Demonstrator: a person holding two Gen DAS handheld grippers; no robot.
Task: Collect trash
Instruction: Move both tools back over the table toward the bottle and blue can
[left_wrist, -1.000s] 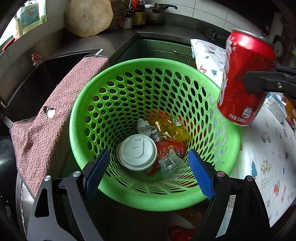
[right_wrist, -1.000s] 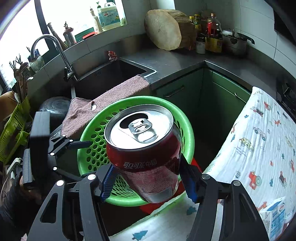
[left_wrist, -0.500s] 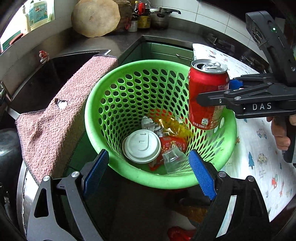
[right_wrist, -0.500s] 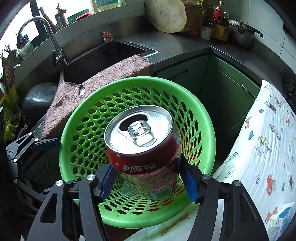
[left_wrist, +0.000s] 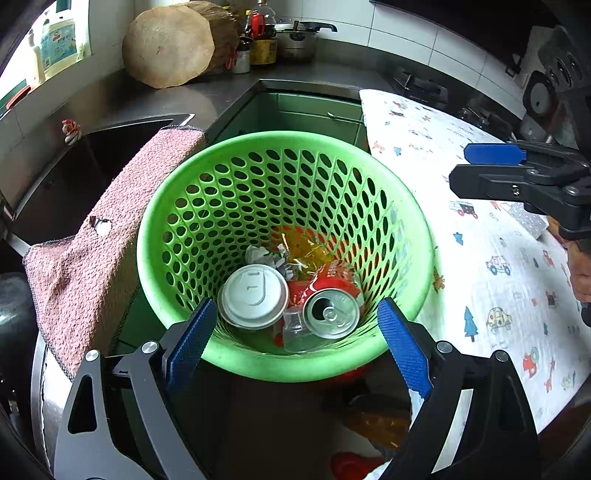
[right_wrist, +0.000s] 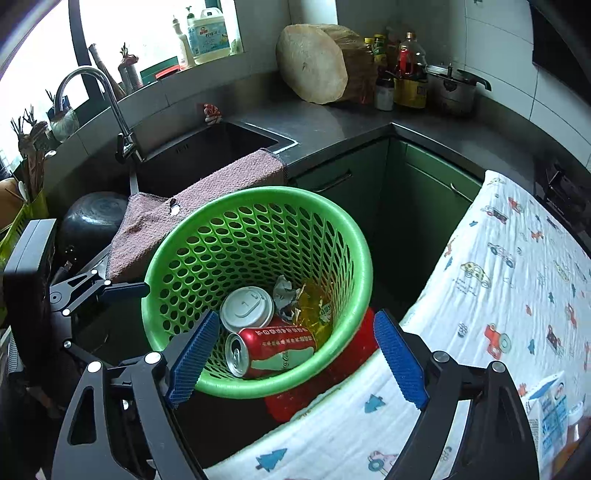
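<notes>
A green perforated basket (left_wrist: 280, 147) (right_wrist: 354, 251) holds trash. A red soda can (left_wrist: 330, 295) (right_wrist: 273, 350) lies on its side at the bottom, beside a white cup lid (left_wrist: 253, 295) (right_wrist: 246, 308), crumpled paper (right_wrist: 284, 291), a yellow wrapper (right_wrist: 314, 302) and a clear plastic cup (left_wrist: 295, 328). My left gripper (left_wrist: 295, 343) is open and empty, over the basket's near rim. My right gripper (right_wrist: 295, 354) is open and empty, above the basket's right side; it also shows in the left wrist view (left_wrist: 491, 162).
A pink towel (left_wrist: 103, 236) (right_wrist: 207, 199) hangs over the sink edge left of the basket. A patterned white cloth (left_wrist: 498, 258) (right_wrist: 498, 295) covers the table on the right, with a carton (right_wrist: 550, 406) on it. The sink (right_wrist: 199, 155), the faucet (right_wrist: 110, 99) and a chopping block (right_wrist: 314, 66) are behind.
My right gripper opened and let go of the red can, which dropped into the basket and now lies on its side. The right gripper drew back to the right.
</notes>
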